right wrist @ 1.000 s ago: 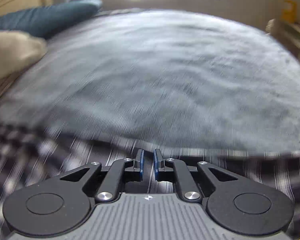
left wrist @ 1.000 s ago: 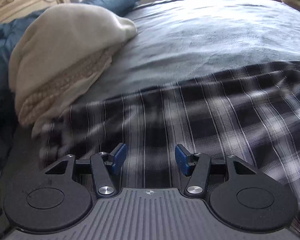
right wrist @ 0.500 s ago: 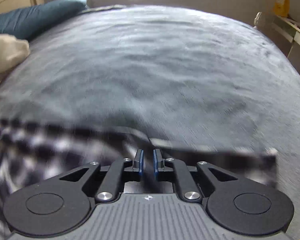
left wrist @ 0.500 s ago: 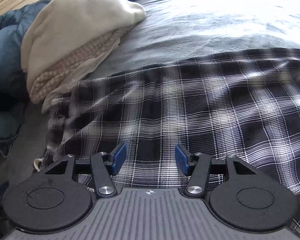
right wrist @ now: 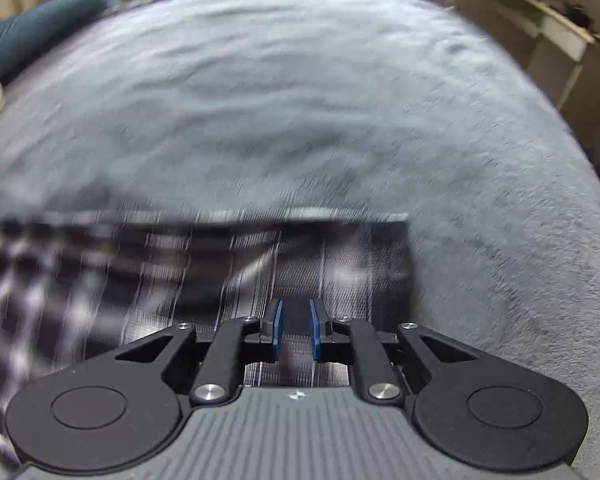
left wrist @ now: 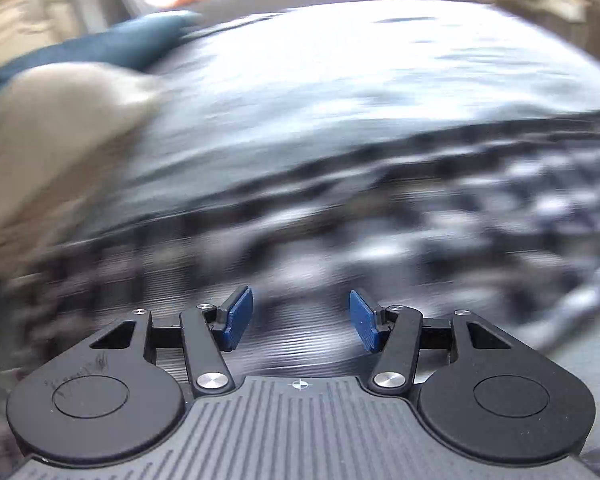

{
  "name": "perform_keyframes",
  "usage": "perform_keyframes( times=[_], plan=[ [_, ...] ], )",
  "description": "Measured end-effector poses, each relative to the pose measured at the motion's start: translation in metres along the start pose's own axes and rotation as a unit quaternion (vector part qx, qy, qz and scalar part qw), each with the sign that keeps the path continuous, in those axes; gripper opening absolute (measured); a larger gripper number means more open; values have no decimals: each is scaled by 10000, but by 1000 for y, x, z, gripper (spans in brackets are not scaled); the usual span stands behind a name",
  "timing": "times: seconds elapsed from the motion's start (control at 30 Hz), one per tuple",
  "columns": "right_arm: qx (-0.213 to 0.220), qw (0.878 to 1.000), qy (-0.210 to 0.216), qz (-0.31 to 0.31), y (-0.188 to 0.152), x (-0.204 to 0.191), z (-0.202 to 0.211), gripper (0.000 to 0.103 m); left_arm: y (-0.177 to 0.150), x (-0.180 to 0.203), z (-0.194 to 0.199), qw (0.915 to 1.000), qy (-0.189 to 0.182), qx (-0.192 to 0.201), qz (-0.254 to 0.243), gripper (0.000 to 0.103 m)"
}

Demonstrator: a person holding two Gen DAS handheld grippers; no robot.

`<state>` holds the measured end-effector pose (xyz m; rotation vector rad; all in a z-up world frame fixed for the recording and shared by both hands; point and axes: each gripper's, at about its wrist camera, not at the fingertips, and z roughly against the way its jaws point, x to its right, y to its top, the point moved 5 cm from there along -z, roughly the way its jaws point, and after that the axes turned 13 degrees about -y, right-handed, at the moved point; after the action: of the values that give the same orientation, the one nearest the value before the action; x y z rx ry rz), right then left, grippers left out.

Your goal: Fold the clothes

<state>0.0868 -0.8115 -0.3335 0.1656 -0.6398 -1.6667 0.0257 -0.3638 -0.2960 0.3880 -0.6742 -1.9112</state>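
Observation:
A black-and-white plaid garment [left wrist: 420, 220] lies spread across a grey-blue bedspread [left wrist: 340, 80]; the left wrist view is heavily blurred. My left gripper [left wrist: 301, 316] hangs just above the plaid cloth, its blue pads wide apart with nothing between them. In the right wrist view the garment [right wrist: 180, 272] ends in a straight edge and a square corner beyond the fingertips. My right gripper [right wrist: 296, 328] stands with its pads nearly together, and plaid cloth shows in the narrow gap.
A cream knitted blanket [left wrist: 52, 132] is heaped at the left, with a teal pillow [left wrist: 120, 48] behind it. The bedspread [right wrist: 300, 100] stretches far beyond the garment. Pale shelving [right wrist: 560, 32] stands past the bed's right edge.
Both views have swept sideways and blurred. The garment's far edge and corner now lie well beyond the right fingertips instead of at them. The left jaws stay wide.

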Motion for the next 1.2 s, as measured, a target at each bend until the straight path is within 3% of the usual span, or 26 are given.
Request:
perform_keyframes(
  times=[0.1,0.17,0.2,0.27,0.33,0.4,0.5,0.57,0.6,0.63,0.67,0.77,0.83,0.93,1.03,1.13,1.2],
  plan=[
    [109,9948,-942,-360,15,24,-23,9,5,54,-17,9978,-633,-34,-184,54],
    [285,9858,-1536,-621,25,41,-23,18,6,84,-22,9953,-858,-52,-449,54],
    [389,9879,-1344,-664,24,43,-12,18,4,95,-25,9934,-985,-92,-577,54],
    [513,9967,-355,-524,14,35,15,18,-3,113,-29,9903,-1140,-218,-765,54],
    [396,9966,613,387,-15,7,43,18,-11,127,-34,9873,-1222,-437,-914,54],
    [305,9861,993,1296,-53,-16,60,19,-19,133,-36,9856,-1157,-521,-1119,54],
    [-163,9876,537,1469,-104,7,49,18,-28,138,-39,9831,-1141,-688,-1257,54],
    [-195,9962,73,847,-125,55,48,18,-29,139,-35,9837,-1103,-630,-1275,54],
    [-238,9979,-337,498,-132,81,53,25,-28,139,-32,9841,-1098,-597,-1264,54],
    [-234,9958,-822,326,-141,102,61,26,-27,136,-26,9855,-1076,-553,-1193,54],
    [-158,9944,-1001,285,-149,113,76,26,-26,133,-20,9868,-1056,-507,-1118,54],
    [144,9974,-642,299,-175,113,135,26,-29,119,11,9916,-998,-400,-712,54],
    [360,9979,-133,527,-195,82,176,26,-46,106,40,9936,-963,-496,-304,54],
    [589,9882,842,1135,-229,-3,227,26,-83,81,77,9921,-836,-849,383,54],
    [765,9639,1752,1853,-260,-104,261,24,-134,53,107,9853,-621,-1235,1006,54],
    [1062,9374,2191,2489,-271,-203,280,24,-185,29,125,9772,-294,-1592,1377,54],
    [1212,9267,2410,2616,-263,-258,280,23,-214,16,131,9700,-208,-1806,1615,54]
  ],
)
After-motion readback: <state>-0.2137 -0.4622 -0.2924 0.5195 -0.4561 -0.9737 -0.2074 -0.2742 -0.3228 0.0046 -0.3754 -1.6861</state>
